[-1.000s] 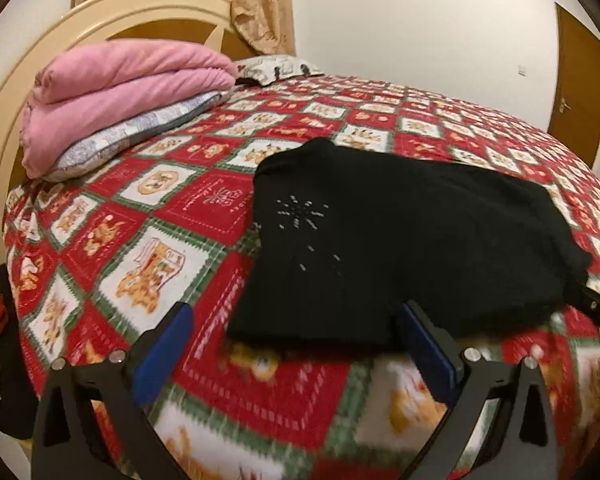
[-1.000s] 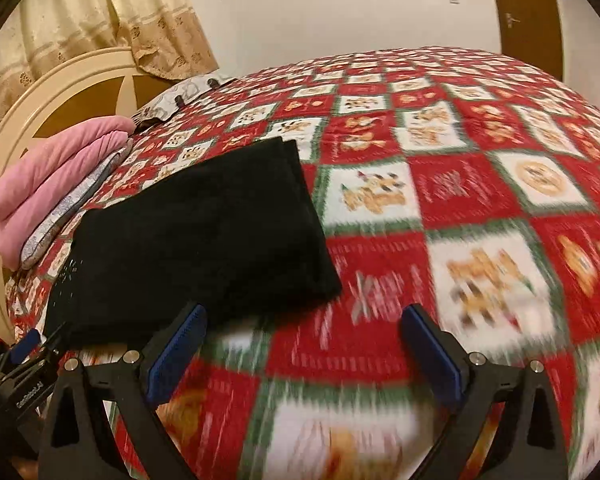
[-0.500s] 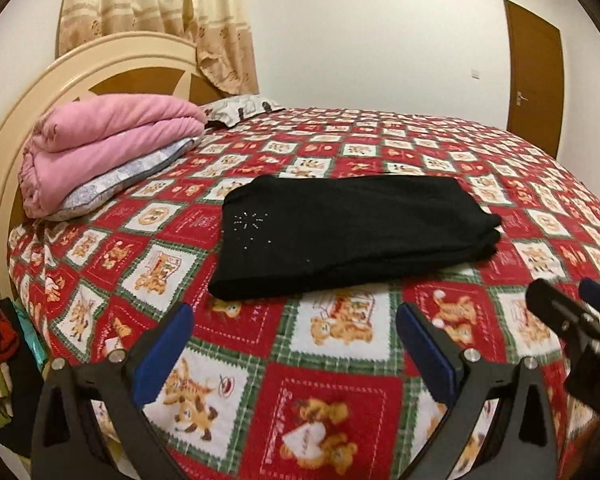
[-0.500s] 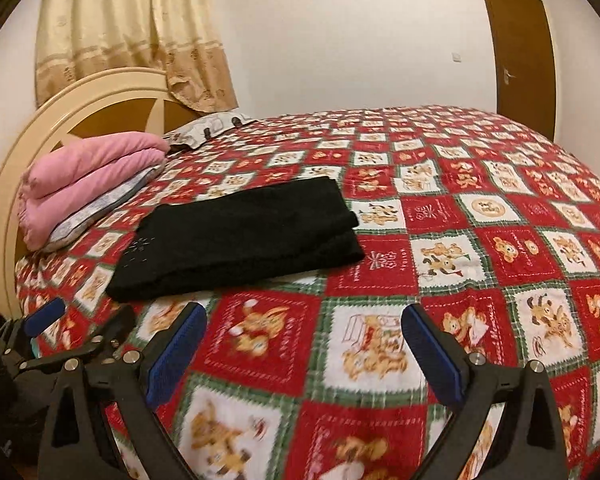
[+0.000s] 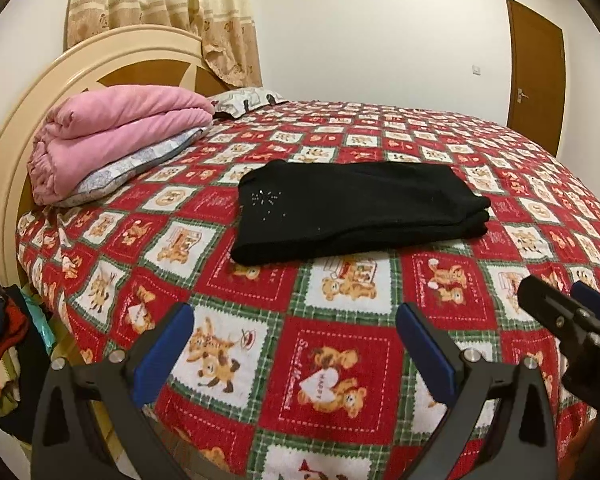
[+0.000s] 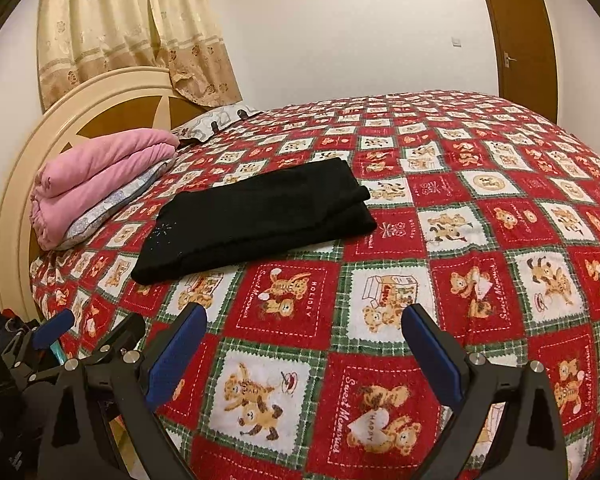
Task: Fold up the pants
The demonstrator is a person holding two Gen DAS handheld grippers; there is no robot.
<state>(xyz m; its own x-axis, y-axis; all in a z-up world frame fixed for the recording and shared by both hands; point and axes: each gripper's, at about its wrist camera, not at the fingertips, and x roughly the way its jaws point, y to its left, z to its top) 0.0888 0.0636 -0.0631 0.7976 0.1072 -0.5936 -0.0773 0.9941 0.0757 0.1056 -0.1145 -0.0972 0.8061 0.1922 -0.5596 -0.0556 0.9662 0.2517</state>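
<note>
Black pants (image 5: 356, 208) (image 6: 256, 220) lie folded in a flat rectangle on the red teddy-bear bedspread (image 5: 340, 376) (image 6: 480, 240), with small silver studs near their left end. My left gripper (image 5: 296, 344) is open and empty, well short of the pants, near the bed's front edge. My right gripper (image 6: 304, 344) is also open and empty, a similar distance back. In the left wrist view the right gripper (image 5: 572, 312) shows at the right edge. In the right wrist view the left gripper (image 6: 88, 328) shows at the lower left.
A folded pink blanket (image 5: 112, 136) (image 6: 100, 176) on a pillow rests against the cream headboard (image 5: 16, 120) at the left. A patterned pillow (image 5: 244, 100) lies behind it. Clothes (image 5: 0, 340) are piled off the bed's left side. A brown door (image 5: 536, 72) stands at the far right.
Both grippers have pulled back and up from the pants toward the bed's front edge. The pants stay folded in place.
</note>
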